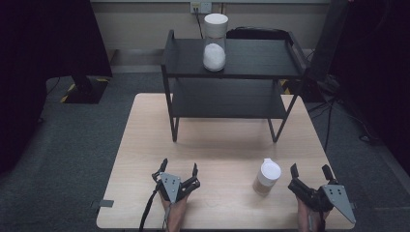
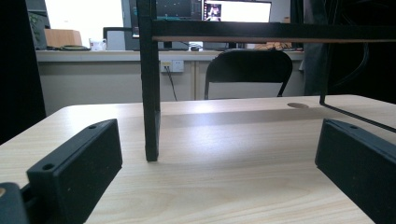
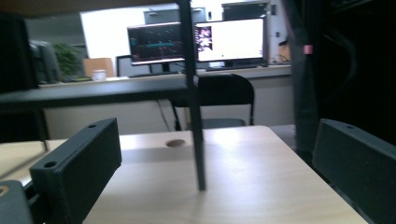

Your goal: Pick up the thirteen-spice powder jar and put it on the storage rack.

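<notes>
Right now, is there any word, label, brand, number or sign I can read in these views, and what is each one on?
None can be read.
Small jar by the right gripper: no label shows.
Tall jar on the rack: no print shows.
Monitors in the right gripper view: content too blurred to read.
Left gripper: no markings show.
</notes>
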{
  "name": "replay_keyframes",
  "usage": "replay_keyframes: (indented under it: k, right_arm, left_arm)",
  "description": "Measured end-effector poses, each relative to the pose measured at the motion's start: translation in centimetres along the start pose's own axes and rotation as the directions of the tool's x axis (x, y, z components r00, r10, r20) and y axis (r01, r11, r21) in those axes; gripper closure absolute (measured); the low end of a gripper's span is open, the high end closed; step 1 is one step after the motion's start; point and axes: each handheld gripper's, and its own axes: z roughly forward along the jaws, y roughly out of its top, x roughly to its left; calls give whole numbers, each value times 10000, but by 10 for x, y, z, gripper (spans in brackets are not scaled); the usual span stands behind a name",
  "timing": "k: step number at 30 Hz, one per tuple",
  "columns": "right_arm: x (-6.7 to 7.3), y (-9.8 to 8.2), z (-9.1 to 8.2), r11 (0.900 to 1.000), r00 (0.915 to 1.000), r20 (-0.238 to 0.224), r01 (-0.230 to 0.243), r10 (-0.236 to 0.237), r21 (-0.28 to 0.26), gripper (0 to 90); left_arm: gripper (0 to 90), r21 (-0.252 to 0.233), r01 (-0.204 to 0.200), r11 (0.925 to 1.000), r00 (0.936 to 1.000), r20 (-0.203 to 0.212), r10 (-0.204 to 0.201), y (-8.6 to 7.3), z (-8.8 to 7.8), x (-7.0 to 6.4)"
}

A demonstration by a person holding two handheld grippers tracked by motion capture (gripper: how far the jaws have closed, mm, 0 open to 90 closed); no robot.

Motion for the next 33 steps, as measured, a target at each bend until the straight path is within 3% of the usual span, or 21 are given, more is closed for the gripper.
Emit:
replay_keyframes:
  k: [7,14,17,21,27,33]
  right_arm:
    - [10,19,0,9997,9949,-1004,-118,95,-224,0]
    - [26,16,6,9998,9808,-1949,93,-59,164,22]
    - [33,7,8,9986,9772,-2099,402,-320,350,34]
    - [40,-5,8,9971,9757,-2166,477,-340,585,44]
    - [50,-20,5,9923,9764,-1997,991,-826,744,82]
    - [49,-27,6,9913,9789,-1972,764,-541,1074,125]
  left_arm:
    - [1,0,-1,10000,10000,-16,1,0,0,0]
    - [1,-1,-2,10000,10000,-22,2,0,0,0]
    - [1,-3,1,10000,10000,-23,-1,0,0,0]
    - [1,-4,2,10000,10000,-22,-2,0,0,0]
    - [1,-6,4,10000,10000,-22,-4,0,0,0]
    - [1,-6,0,10000,10000,-21,0,0,0,0]
